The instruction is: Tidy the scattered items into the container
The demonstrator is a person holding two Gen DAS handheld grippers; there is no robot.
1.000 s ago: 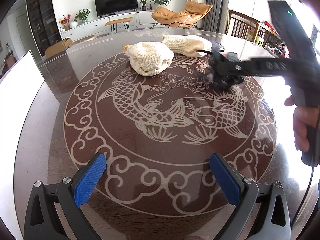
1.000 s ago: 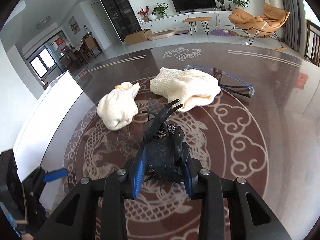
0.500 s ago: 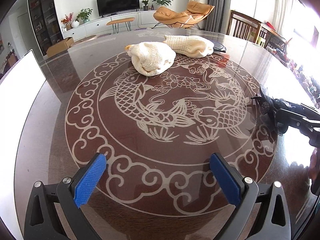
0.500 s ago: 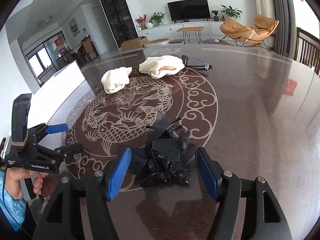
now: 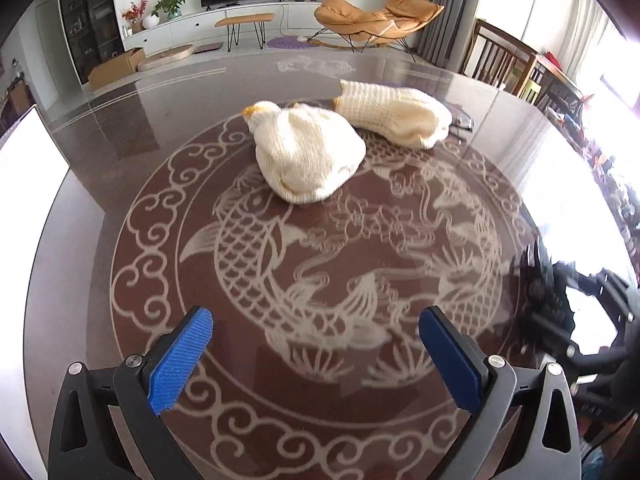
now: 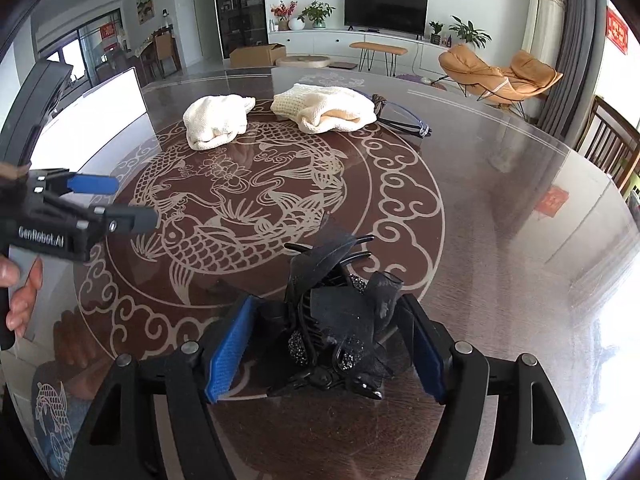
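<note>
While jaws open, hair clip between right hand-held gripper

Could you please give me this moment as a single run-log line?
right gripper: jaws opening, hair clip between them on table | left gripper: open, empty | gloves, glasses: untouched

A: Light is strong daylight, it comes from windows at right side. In left wrist view the right edge is blown out to white, w/ glare on the glossy table

B: Yes, and table top reflects the room like mirror. Right wrist view also has bright patch at lower right

A: Blur? Dark hair clip near right edge looks smeared

B: In right wrist view same clip is sharp. Both pics are fisheye, lines bend at edges, corners go black
</note>
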